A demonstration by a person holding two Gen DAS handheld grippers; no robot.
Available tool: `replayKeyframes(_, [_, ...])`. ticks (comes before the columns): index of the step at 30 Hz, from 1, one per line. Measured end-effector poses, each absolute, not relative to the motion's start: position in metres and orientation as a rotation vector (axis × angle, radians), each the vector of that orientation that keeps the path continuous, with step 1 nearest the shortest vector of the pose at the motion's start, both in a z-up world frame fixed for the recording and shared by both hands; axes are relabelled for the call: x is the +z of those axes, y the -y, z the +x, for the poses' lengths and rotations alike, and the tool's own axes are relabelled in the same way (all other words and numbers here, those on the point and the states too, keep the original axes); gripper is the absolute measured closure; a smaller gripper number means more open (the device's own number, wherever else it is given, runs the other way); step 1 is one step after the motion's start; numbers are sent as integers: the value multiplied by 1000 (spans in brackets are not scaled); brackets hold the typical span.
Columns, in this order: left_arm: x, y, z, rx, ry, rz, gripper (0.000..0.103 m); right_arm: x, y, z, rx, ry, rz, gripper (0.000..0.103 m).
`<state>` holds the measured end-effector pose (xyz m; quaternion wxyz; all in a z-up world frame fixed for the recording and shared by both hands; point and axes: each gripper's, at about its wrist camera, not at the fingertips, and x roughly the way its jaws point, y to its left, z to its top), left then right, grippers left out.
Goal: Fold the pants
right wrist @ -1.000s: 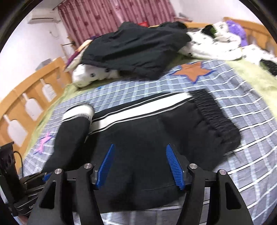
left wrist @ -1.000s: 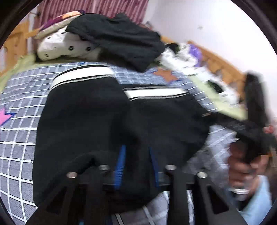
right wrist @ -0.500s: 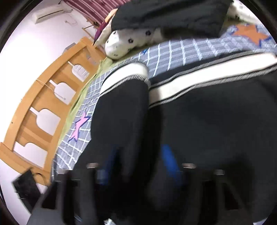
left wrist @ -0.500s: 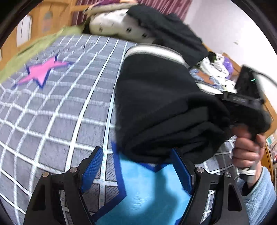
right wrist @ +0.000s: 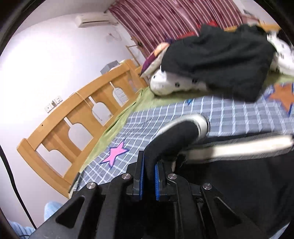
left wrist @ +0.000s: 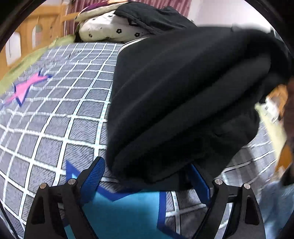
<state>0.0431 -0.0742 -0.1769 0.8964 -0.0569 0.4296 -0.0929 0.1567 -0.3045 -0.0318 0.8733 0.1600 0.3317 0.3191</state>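
The pants [left wrist: 183, 95] are black with a white side stripe [right wrist: 238, 147]. The bed cover [left wrist: 55, 110] is grey with a white grid and carries a pink star [left wrist: 23, 90] at left, a light-blue star [left wrist: 125, 215] at bottom and an orange star [right wrist: 283, 95] at right. Tong pads [left wrist: 95, 174] are blue on black arms. The curtain [right wrist: 174, 20] is maroon-striped, the headboard [right wrist: 77, 117] honey-coloured wood.

Your left wrist view sits low and close over the checked blanket [left wrist: 55, 117], facing toward the bed's head; pants [left wrist: 183, 103] fill it from 12 to 4 o'clock. Your right wrist view is rolled, headboard [right wrist: 73, 117] at 9 o'clock. Both views share the pink star [left wrist: 23, 90] [right wrist: 115, 152] and the clothes pile [left wrist: 152, 16] [right wrist: 220, 55].
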Motion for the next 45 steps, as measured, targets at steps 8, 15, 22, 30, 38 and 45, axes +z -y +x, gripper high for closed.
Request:
replayKeyframes(8, [-161, 97, 27, -252, -812, -21, 14, -14, 438, 147, 460, -589, 252, 95])
replayKeyframes(15, [-156, 120, 23, -389, -834, -34, 16, -132, 526, 155, 211, -898, 335, 83])
replayKeyframes(22, [-121, 100, 6, -405, -733, -115, 16, -85, 526, 117, 163, -756, 285, 71])
replayKeyframes(30, [-168, 136, 72, -367, -976, -58, 16, -129, 485, 108, 142, -862, 58, 63])
replayKeyframes(38, [-136, 117, 99, -368, -874, -185, 23, -96, 494, 128, 142, -898, 65, 58])
replayKeyframes(45, [-162, 112, 184, -426, -1009, -368, 40, -118, 505, 210, 181, -987, 213, 42])
